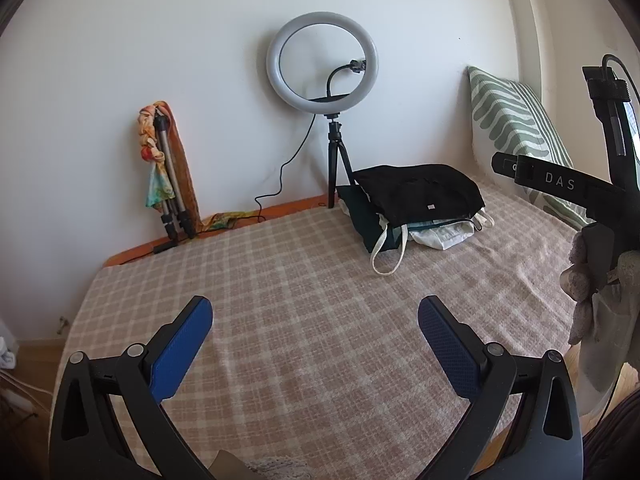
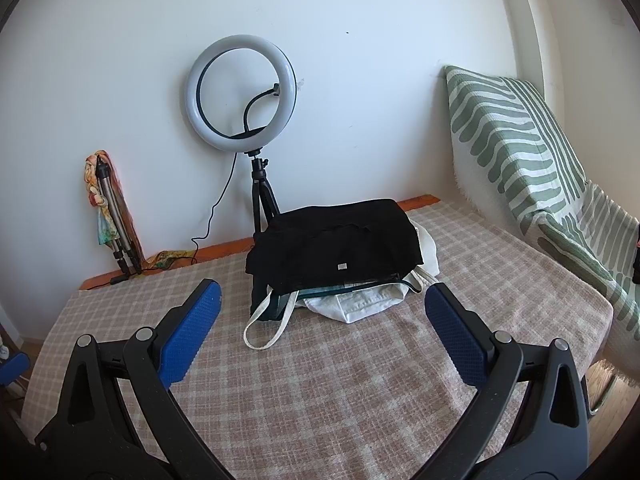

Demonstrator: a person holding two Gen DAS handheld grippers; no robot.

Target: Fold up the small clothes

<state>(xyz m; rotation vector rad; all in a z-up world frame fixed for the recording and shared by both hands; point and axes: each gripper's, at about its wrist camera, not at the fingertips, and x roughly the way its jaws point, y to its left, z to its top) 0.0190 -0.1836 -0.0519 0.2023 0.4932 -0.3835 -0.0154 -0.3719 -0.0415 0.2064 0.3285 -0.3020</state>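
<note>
Reading "DAS" on right gripper [image 1: 560, 180] body.

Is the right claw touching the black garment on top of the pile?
Apart. In the right wrist view, the right claw is wide open, and bare checked blanket shows between its blue fingers and the black garment.

Soft daylight from the right, faint shadows, sharp focus, strong fisheye bending, dark vignetted corners
</note>
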